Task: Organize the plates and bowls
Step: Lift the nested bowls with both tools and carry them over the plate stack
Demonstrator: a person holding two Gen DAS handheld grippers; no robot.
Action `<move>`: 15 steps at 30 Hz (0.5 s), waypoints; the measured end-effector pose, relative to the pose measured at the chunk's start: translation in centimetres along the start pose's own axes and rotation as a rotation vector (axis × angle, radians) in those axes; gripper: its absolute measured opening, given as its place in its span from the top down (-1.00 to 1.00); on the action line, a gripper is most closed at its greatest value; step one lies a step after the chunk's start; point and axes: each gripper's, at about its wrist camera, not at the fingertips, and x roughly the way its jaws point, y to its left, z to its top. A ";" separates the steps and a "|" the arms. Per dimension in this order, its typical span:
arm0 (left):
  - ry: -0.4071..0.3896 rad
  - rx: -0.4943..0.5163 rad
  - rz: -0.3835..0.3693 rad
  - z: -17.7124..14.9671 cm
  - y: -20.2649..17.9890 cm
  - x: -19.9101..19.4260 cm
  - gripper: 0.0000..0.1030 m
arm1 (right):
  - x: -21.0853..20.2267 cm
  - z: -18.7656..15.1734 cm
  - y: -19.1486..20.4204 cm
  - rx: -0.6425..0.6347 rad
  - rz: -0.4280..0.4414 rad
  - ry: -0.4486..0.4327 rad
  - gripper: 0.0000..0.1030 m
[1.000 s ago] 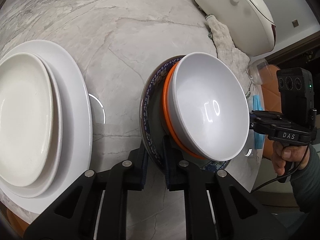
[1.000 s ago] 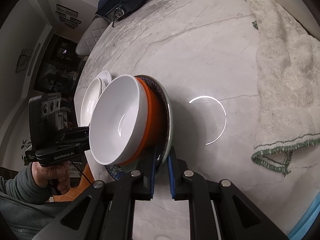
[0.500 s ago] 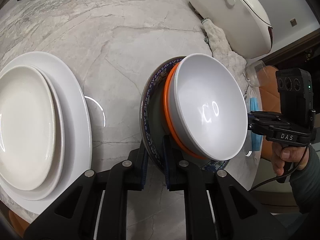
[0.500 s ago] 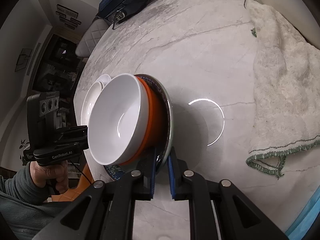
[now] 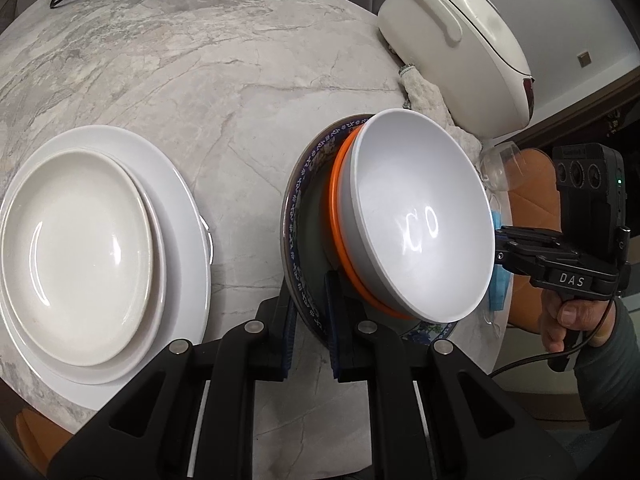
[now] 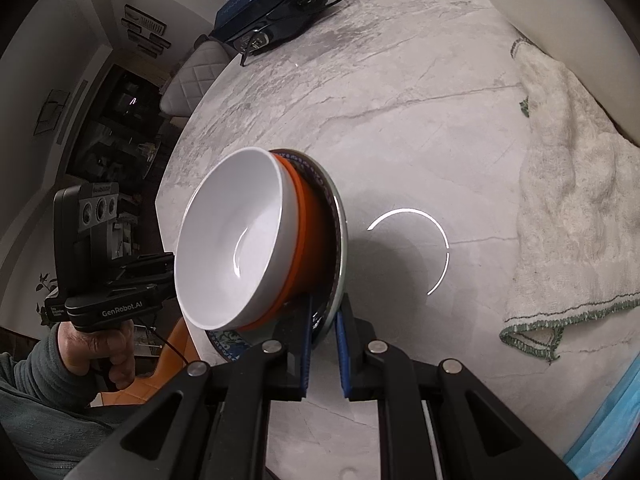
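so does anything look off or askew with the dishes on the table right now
Nothing spilled or broken. The left gripper and right gripper each clamp opposite rims of the blue-patterned plate, which carries the orange bowl and white bowl. The white plates sit slightly off-centre in their stack, and the towel is rumpled.

Stack going up!
Both tongs [image 5: 310, 320] [image 6: 322, 336] have raised the blue-patterned plate [image 5: 298, 216] with its orange bowl [image 5: 340, 248] and white bowl [image 5: 416, 216] off the marble worktop [image 5: 200, 60]; more worktop now shows beneath.
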 end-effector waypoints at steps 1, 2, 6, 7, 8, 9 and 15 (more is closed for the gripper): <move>-0.005 -0.003 0.002 -0.1 0.2 -0.4 0.81 | 0.0 0.1 0.4 -0.005 0.000 -0.001 0.74; -0.011 -0.004 0.004 -0.1 0.3 -0.9 0.81 | -0.1 0.3 0.8 -0.011 -0.001 -0.001 0.74; -0.033 -0.021 0.009 -0.4 1.5 -2.9 0.81 | 0.1 1.0 2.5 -0.031 0.004 -0.001 0.74; -0.039 -0.026 0.012 -0.5 1.9 -3.3 0.81 | 0.2 1.2 3.0 -0.038 0.004 0.000 0.74; -0.043 -0.030 0.016 -0.6 2.3 -3.9 0.81 | 0.3 1.4 3.6 -0.047 0.004 0.002 0.74; -0.048 -0.036 0.018 -0.8 2.8 -4.4 0.81 | 0.5 1.6 4.1 -0.054 0.005 0.004 0.74; -0.081 -0.078 0.039 -2.1 6.1 -7.9 0.81 | 2.3 2.9 7.9 -0.104 0.021 0.019 0.74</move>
